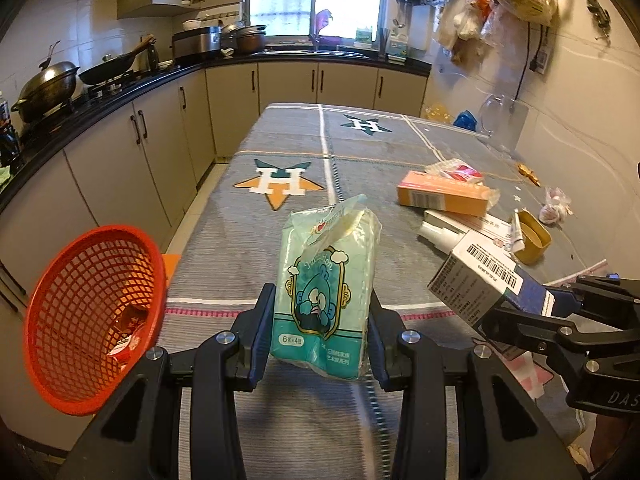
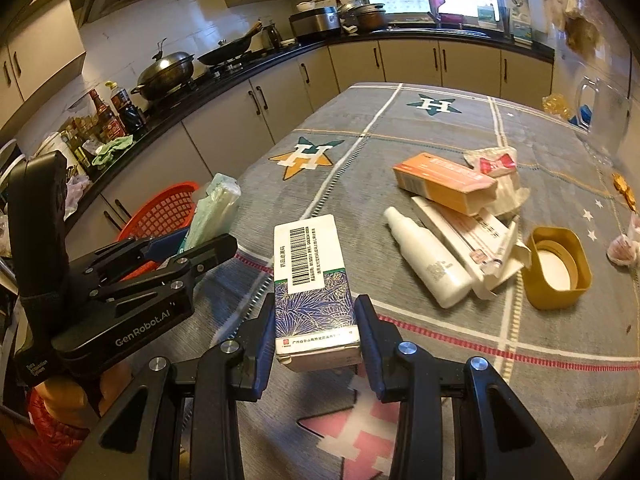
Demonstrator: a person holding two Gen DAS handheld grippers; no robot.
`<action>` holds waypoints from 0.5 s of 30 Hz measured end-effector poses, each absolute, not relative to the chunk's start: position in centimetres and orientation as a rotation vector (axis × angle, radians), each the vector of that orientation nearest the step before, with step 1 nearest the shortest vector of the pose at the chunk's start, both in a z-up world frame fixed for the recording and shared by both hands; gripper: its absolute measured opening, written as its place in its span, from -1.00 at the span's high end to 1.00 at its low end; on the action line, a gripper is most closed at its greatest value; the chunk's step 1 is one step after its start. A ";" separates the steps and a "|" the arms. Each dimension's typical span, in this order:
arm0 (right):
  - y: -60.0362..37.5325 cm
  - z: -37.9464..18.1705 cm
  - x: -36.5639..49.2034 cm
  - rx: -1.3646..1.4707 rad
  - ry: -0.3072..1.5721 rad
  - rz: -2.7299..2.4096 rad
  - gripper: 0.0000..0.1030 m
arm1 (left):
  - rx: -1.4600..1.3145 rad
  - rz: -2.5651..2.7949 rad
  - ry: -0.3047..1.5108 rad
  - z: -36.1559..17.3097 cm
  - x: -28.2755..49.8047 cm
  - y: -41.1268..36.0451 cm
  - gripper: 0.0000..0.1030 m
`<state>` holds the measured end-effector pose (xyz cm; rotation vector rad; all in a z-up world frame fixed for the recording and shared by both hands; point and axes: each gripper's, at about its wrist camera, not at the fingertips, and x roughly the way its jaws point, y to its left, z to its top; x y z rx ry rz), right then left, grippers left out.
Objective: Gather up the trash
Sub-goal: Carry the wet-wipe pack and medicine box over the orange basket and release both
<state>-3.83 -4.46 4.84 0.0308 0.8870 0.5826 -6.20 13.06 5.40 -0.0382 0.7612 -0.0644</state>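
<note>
A: Two grippers, each clamped on one item. Left gripper (image 1: 322, 320): jaws pressed against both sides of a teal tissue pack (image 1: 326, 300), held upright above the worktop (image 1: 240, 248). Right gripper (image 2: 316, 328): jaws closed on the sides of a white-and-blue carton (image 2: 314, 292), barcode label facing up.

B: What lies around them?

A: Left of the left jaws, near and slightly lower, an orange mesh basket (image 1: 92, 320) tilted with its mouth toward the camera; a red-and-white wrapper (image 1: 130, 330) lies inside it. Ahead and to the right of the right jaws, a loose heap on the striped cloth: a white spray bottle (image 2: 428, 260) lying on its side, an orange box (image 2: 444, 182) resting on a long pale box (image 2: 464, 232), and crumpled wrappers (image 2: 498, 164) behind. Right of that heap, apart from it, a yellow lid (image 2: 558, 268), open side up.

B: Does anything stand between the jaws and the basket?

A: From the right wrist view, the left gripper and its tissue pack stand between the right jaws and the basket, covering most of its rim.

B: What cannot be made out?

A: The basket's base and its support are cut off. The carton's far end is out of frame in the left wrist view. Small objects at the worktop's right edge are too distorted to identify. Printing on the boxes is illegible.
</note>
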 end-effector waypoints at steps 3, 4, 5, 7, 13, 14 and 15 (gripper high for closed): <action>-3.8 4.9 -3.5 0.024 0.889 0.591 0.20 | -0.048 -0.048 0.757 5.5 -6.3 13.9 0.24; -3.6 4.9 -3.4 0.021 0.890 0.594 0.20 | -0.052 -0.043 0.756 5.5 -6.3 14.3 0.24; -3.4 4.9 -3.3 0.019 0.891 0.597 0.20 | -0.055 -0.038 0.754 5.6 -6.4 14.6 0.24; -2.7 5.0 -3.0 0.014 0.893 0.606 0.20 | -0.062 -0.025 0.752 5.7 -6.4 15.4 0.23; -0.2 5.4 -2.4 -0.003 0.895 0.643 0.20 | -0.091 0.021 0.738 6.1 -6.9 18.2 0.23; 0.2 5.5 -2.3 -0.005 0.894 0.651 0.20 | -0.096 0.030 0.736 6.1 -7.0 18.8 0.23; 0.7 5.6 -2.2 -0.009 0.893 0.659 0.20 | -0.099 0.042 0.732 6.2 -7.1 19.4 0.23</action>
